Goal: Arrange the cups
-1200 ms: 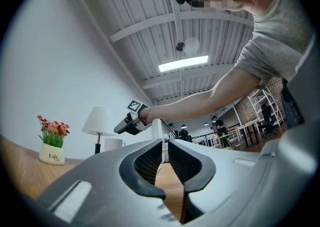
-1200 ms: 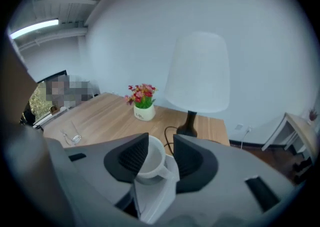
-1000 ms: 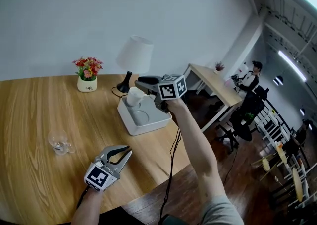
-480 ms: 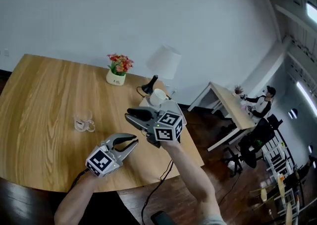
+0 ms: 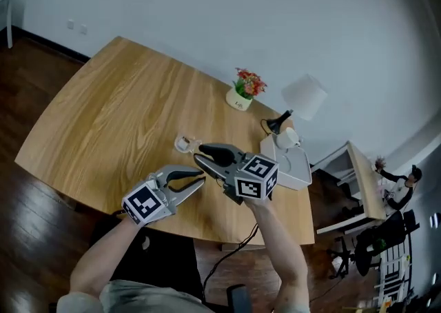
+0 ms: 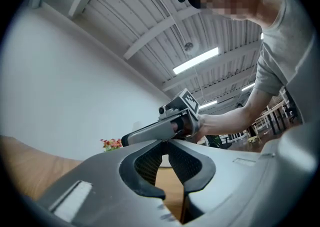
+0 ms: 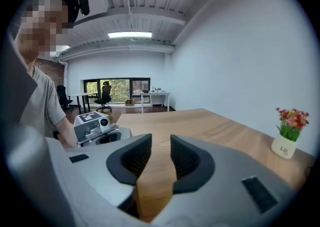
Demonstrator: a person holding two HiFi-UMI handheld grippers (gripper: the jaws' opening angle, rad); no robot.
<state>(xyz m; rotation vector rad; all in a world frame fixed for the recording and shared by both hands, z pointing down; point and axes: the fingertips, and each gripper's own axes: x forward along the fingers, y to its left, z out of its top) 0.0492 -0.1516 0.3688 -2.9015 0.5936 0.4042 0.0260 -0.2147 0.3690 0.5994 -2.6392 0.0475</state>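
Noted right gripper (image 5: 202,153) jaws apart, just opened wider, nothing between; left gripper (image 5: 200,178) closed, empty. Logged glass cup (image 5: 184,143) on table (image 5: 117,112), near right tips. Feared tipping it through a glancing, off-centre close.

The table (image 5: 103,118) is pale honey wood, straight-grained; tray (image 5: 301,172) and cup (image 5: 288,138) are white; flowers (image 5: 249,83) red (pot (image 5: 239,103) white); left gripper (image 5: 201,179) and right gripper (image 5: 198,154) are grey, their cubes (image 5: 258,179) patterned black-and-white
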